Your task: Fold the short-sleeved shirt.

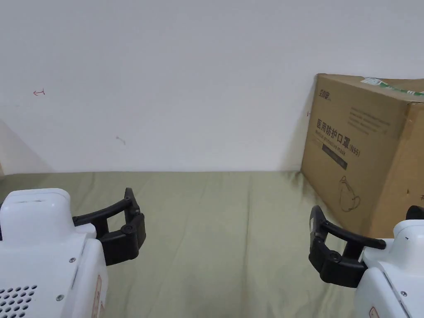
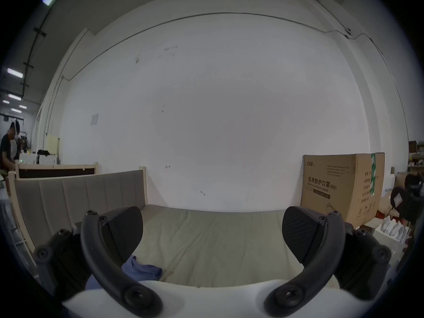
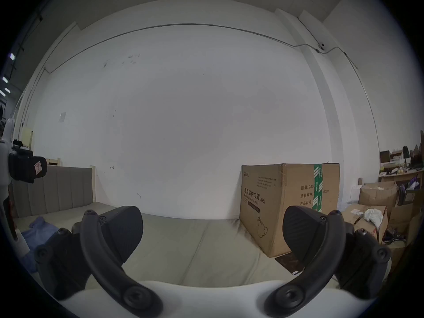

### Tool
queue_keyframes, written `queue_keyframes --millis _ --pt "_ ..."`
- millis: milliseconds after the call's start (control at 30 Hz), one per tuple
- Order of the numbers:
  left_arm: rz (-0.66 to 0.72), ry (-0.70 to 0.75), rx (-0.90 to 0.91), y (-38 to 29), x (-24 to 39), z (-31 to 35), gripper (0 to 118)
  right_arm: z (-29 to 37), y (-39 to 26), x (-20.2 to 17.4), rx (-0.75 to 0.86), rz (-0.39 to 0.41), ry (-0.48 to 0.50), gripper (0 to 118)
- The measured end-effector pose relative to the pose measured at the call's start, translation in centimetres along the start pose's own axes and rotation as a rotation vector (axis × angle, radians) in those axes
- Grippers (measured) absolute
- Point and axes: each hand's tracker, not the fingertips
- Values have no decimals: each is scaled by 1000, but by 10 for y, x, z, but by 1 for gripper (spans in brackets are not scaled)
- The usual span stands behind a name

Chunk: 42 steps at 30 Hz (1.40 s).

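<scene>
Olive bedsheet (image 1: 215,232) runs back to a white wall (image 1: 186,83). Both claws, left claw (image 2: 212,233) and right claw (image 3: 213,233), gape wide, holding nothing. A crumpled blue shirt (image 2: 142,270) lies low on the left. Best spread it flat mid-bed first. The cardboard box (image 1: 364,153) crowds the right side; the middle looks free.

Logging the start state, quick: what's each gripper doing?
Left gripper: open, holding nothing.
Right gripper: open, holding nothing.
</scene>
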Motion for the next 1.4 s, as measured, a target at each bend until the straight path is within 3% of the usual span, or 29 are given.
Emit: queue_keyframes --millis 333,1400 --pt "41 -39 -14 2 -3 -3 118 2 2 -3 2 -33 2 118" --pt "-45 -77 -26 -1 9 -8 118 -11 -3 1 -81 -54 25 118"
